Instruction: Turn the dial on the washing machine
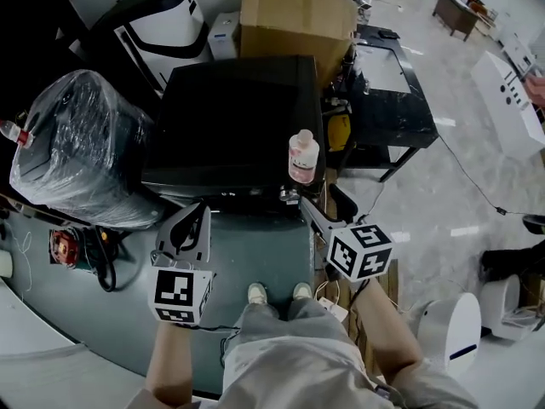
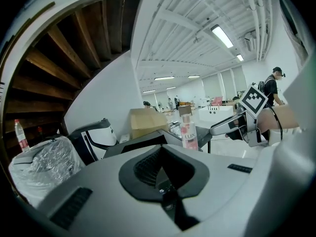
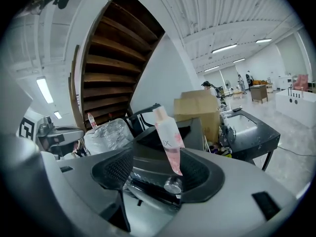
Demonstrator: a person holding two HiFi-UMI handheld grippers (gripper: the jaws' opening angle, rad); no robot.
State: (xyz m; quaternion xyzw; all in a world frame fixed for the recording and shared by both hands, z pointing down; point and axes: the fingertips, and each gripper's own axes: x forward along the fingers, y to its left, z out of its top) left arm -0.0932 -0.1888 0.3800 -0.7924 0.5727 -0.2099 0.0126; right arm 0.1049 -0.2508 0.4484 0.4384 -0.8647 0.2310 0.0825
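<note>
two grippers are up in front of the washing machine (image 1: 230, 118), and by my read the turn itself has not started. the dial (image 3: 173, 185) is a small silver knob on the machine's front control strip, near its front right corner. it sits just below the pink bottle (image 1: 303, 156) standing on the lid surface at that corner.

my right gripper (image 1: 317, 213) is at that same front right corner. its jaws are spread, and in the right gripper view the dial shows in the gap between them. i cannot tell whether either jaw touches the knob yet, and nothing is clamped.

my left gripper (image 1: 186, 228) hangs off the machine's front left side, apart from the panel. its jaws are closed together with nothing between them, so it seems idle.

i'd say the approach is mostly done. what is left is to settle the right jaws around the knob, close on it, then rotate.
</note>
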